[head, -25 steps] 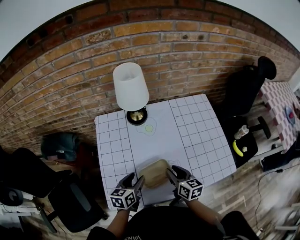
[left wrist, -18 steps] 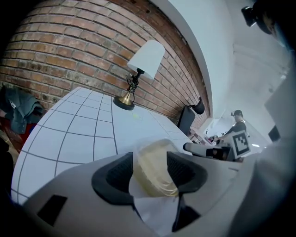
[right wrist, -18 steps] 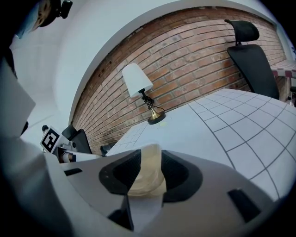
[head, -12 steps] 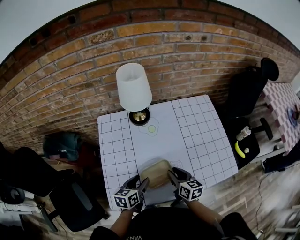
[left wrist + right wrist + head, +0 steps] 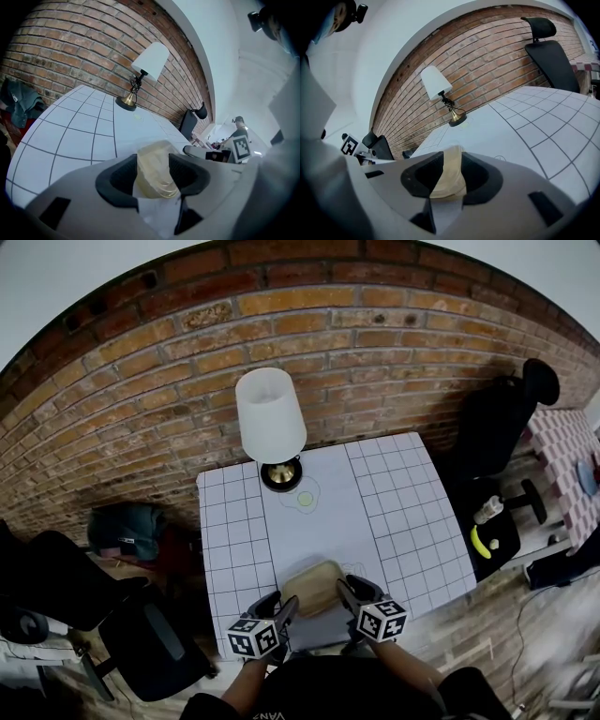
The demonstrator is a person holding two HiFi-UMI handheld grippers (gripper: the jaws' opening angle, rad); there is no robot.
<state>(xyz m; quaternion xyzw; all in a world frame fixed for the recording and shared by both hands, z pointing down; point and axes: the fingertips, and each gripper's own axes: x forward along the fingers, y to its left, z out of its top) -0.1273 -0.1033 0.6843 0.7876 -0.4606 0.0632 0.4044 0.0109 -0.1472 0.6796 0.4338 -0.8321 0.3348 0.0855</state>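
**Two grippers pinching one tan container at the near edge of the desk**

From the head view I see a tan container (image 5: 314, 586), square with rounded corners, over the near end of the white gridded desk (image 5: 403, 512). The left gripper (image 5: 279, 611) is clenched on its left rim and the right gripper (image 5: 344, 593) on its right rim. In each gripper view a thin, yellowish, slightly see-through wall sits pressed between the dark pads. I cannot tell whether the container's base rests on the desk or hangs just above it.

The risks, as I judge them:

- **Slipping:** each hold is only on a thin rim, so the wall could slide out of the pads.
- **Buckling:** the wall looks soft, and it could fold if I squeeze harder.
- **Twisting:** with two holds on one thing, any uneven pull or tilt between my hands could twist it or tear one side free.
- **Falling:** the container is close to the near edge, so a lost grip may send it to the floor.

The lamp (image 5: 270, 416) and a small pale green disc (image 5: 305, 498) stand at the far end, well apart.
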